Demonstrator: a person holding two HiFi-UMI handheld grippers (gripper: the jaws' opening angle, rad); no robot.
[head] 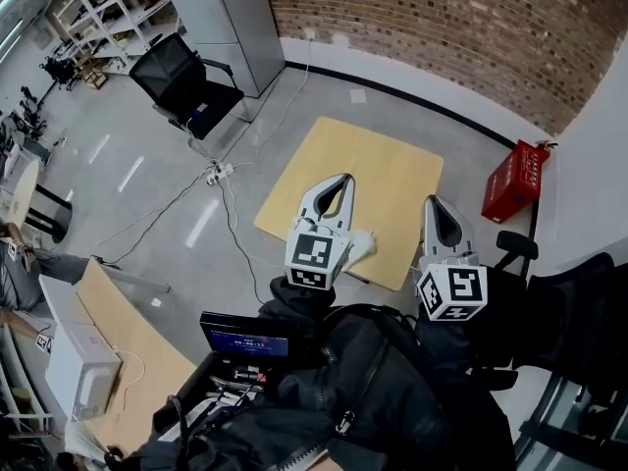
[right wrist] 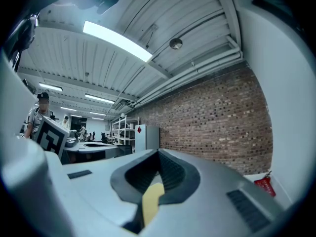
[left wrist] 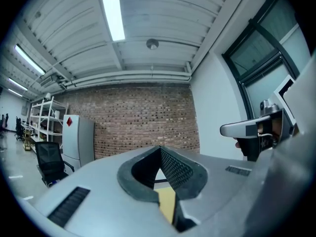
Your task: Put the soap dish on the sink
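The brick wall (head: 442, 27) runs beyond the board (head: 373, 180), a yellow square low in front of you, and both tools point level across the board towards the wall. A grey cabinet (head: 231, 18) stands to the board's far left. A black chair (head: 182, 77) sits nearer on that same side, and a red box (head: 515, 180) is off the board's right corner.

No view shows a soap dish or a sink. So the relation you need cannot be read here: which way the dish lies from either tool, how its long axis runs, or which hand is nearer. That fits two stages equally well — the dish waiting somewhere out of view, or already on a sink out of view.

Your left tool (head: 343, 181) hangs over the board's near edge. Its jaws are pressed together at the tips, with only the board's yellow showing through the gap behind them. Your right tool (head: 433, 204) is just off the board's near right corner, also closed tip to tip and pinching nothing.
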